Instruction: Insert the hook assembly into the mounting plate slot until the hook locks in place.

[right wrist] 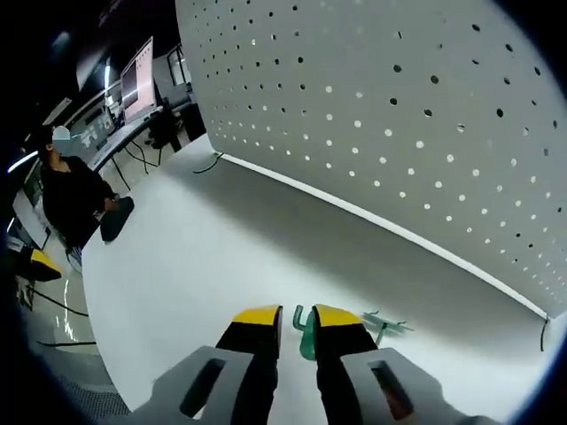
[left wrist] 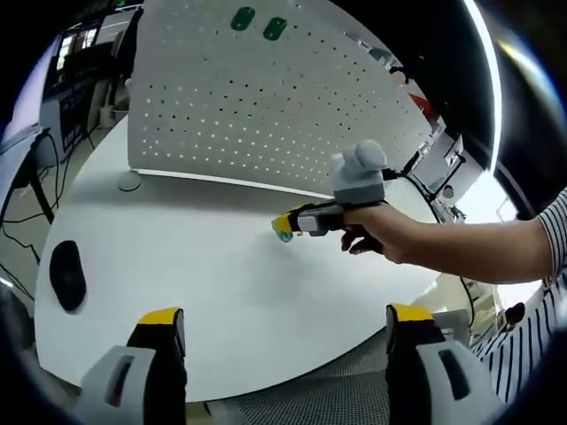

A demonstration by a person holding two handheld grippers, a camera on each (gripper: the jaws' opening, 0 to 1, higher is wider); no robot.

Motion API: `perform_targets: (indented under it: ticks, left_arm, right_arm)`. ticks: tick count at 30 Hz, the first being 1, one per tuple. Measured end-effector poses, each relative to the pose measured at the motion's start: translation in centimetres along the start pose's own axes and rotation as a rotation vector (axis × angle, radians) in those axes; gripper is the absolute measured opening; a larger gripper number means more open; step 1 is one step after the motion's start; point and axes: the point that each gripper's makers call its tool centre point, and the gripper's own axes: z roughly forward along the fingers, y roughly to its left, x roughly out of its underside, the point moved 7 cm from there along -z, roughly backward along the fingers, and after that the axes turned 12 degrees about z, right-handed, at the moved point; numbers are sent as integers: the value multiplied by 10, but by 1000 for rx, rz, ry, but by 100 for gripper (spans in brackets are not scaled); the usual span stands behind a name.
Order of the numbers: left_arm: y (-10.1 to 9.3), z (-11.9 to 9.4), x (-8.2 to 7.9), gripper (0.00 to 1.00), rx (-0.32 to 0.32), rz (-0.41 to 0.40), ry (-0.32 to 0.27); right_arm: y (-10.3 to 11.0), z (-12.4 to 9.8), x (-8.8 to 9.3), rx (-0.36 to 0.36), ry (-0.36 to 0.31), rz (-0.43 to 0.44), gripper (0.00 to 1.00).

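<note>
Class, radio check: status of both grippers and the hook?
Left hand-held gripper open, empty. Right hand-held gripper shut on green hook, low over table. Pegboard ahead, nothing between.

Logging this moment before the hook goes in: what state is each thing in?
Right claw: nearly shut around the green hook, low over the table.
Green hook: between the claw's tips, not yet at the pegboard.
Left claw: open, holding nothing.
Pegboard: upright on the table, two green pieces already near its top.
Black mouse: lying untouched.
</note>
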Motion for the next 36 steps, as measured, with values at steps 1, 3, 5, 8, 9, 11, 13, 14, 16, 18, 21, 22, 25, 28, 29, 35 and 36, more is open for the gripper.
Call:
perform_targets:
  ticks: [1,3,5,8,9,11,13,14,16,18,21,22,25,28,29,35,36]
  left_arm:
    - [-1,0,0,96,2,2,1]
    - [-1,0,0,96,2,5,1]
    - [-1,0,0,96,3,3,1]
    - [-1,0,0,96,3,3,1]
    - [-1,0,0,96,4,4,2]
    - [-1,-1,0,96,4,4,1]
    - [-2,-1,-2,96,4,0,-5]
    - [-2,-1,-3,96,4,1,-8]
    - [-3,-1,-4,96,5,7,-7]
    - [-4,0,-5,96,6,10,-6]
    - [-5,0,-7,96,6,14,-11]
    - [-5,0,-7,96,6,15,-12]
    - [-6,1,-8,96,6,20,-15]
    - [-7,2,-10,96,4,23,-18]
    - [-7,2,-10,96,4,24,-19]
    - [-4,3,-17,95,-4,35,-28]
    - [-3,4,-20,95,-7,38,-31]
  right_arm:
    - [-1,0,0,4,7,-1,5]
    - [-2,-1,0,9,9,-3,3]
    - [-4,-2,0,16,7,-4,2]
    - [-6,-4,-2,14,1,20,0]
    - [-5,-5,-2,9,-2,17,0]
    - [-4,-6,-3,12,-9,-5,0]
    - [-4,-7,-3,12,-13,-5,0]
    - [-3,-8,-3,6,-15,8,0]
    - [-2,-10,-4,1,-21,15,0]
    - [0,-13,-6,-3,-33,14,0]
    - [0,-18,-8,-11,-44,29,0]
    - [0,-21,-10,-16,-54,42,0]
    - [2,-31,-14,-26,-83,54,0]
    - [4,-39,-16,-42,-106,72,0]
    - [4,-43,-17,-46,-119,77,0]
    - [8,-68,-19,-88,-171,116,0]
    - [9,-71,-19,-95,-182,124,0]
